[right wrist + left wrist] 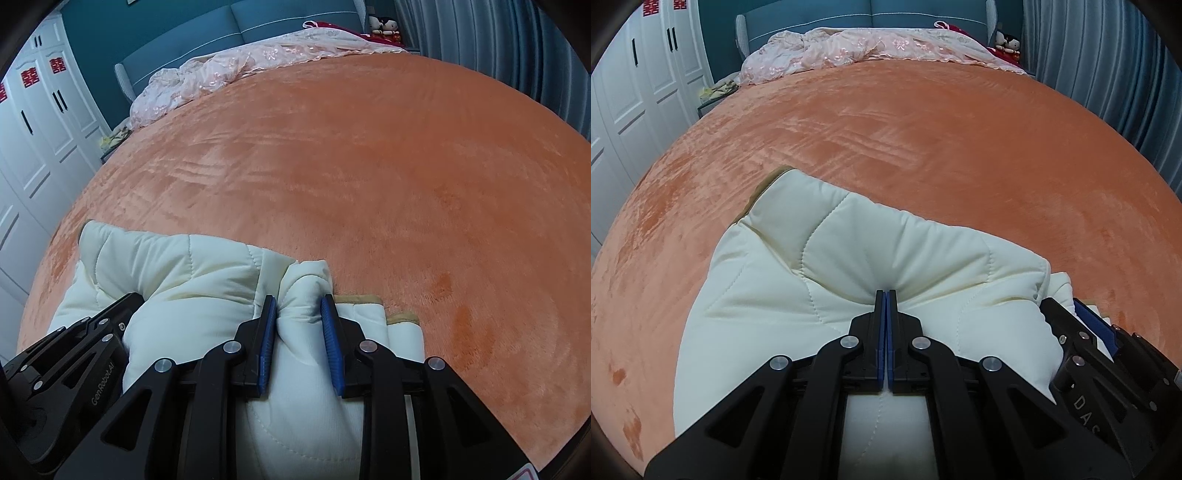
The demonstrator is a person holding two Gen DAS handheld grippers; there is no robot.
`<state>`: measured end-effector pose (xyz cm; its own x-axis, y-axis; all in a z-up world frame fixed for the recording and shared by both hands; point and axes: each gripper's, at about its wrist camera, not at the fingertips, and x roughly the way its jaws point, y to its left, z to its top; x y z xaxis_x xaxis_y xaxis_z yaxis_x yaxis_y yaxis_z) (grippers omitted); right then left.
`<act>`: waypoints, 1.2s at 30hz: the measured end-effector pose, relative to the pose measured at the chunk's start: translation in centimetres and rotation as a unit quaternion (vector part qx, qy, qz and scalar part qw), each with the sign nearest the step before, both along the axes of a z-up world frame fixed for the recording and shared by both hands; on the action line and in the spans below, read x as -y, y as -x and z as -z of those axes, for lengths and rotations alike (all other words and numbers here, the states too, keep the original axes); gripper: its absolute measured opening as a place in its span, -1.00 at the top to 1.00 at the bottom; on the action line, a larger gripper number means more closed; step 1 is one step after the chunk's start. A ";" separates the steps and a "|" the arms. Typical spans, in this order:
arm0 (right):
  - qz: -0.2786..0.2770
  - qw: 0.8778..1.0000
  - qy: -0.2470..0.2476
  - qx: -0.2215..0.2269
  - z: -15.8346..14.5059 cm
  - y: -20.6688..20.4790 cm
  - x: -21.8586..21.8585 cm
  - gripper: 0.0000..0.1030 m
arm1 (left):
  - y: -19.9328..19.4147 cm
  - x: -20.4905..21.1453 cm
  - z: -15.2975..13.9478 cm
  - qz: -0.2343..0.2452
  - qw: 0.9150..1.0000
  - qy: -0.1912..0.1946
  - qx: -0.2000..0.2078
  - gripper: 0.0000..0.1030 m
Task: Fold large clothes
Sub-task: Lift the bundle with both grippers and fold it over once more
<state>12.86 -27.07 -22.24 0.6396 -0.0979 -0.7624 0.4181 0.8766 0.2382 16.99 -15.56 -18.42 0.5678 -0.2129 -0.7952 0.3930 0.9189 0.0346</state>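
Cream padded coat (827, 280) bunched on near edge of orange bed (923, 147). Left gripper (885, 295) pinched tight on its fabric; right gripper (300, 302) beside it, clamping a thick fold.

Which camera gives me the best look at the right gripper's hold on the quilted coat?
The right wrist view. It shows the right gripper head on, both blue pads pressing a thick bunch of the cream quilted coat between them. The left wrist view catches only that gripper's side at its right edge, with the grip itself hidden.
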 end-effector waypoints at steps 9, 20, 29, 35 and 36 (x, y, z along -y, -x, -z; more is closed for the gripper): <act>-0.007 0.991 -0.133 0.019 -3.5 5.1 3.3 -0.04 | 2.2 -5.5 -4.8 0.019 0.994 0.089 -0.064 0.41; -0.020 0.972 -0.234 -0.026 -1.8 12.8 3.1 -0.43 | 6.6 -15.7 -3.1 -0.073 0.973 0.152 -0.159 -0.74; -0.028 0.954 -0.296 -0.031 0.6 13.4 1.7 -0.62 | 8.1 -15.6 -2.0 -0.053 0.966 0.169 -0.187 -0.90; -0.023 0.935 -0.352 -0.031 2.7 12.9 2.0 -0.71 | 8.0 -14.8 -1.4 -0.049 0.972 0.144 -0.181 -0.91; -0.023 0.935 -0.352 -0.030 2.8 12.9 1.8 -0.71 | 7.9 -14.8 -1.3 -0.049 0.972 0.143 -0.181 -0.91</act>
<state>0.00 -28.91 -25.03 0.5857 0.4675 -0.6621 0.4150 0.5288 0.7404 9.07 -0.79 -17.09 0.2897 -0.4142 -0.8628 0.2416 0.9040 -0.3528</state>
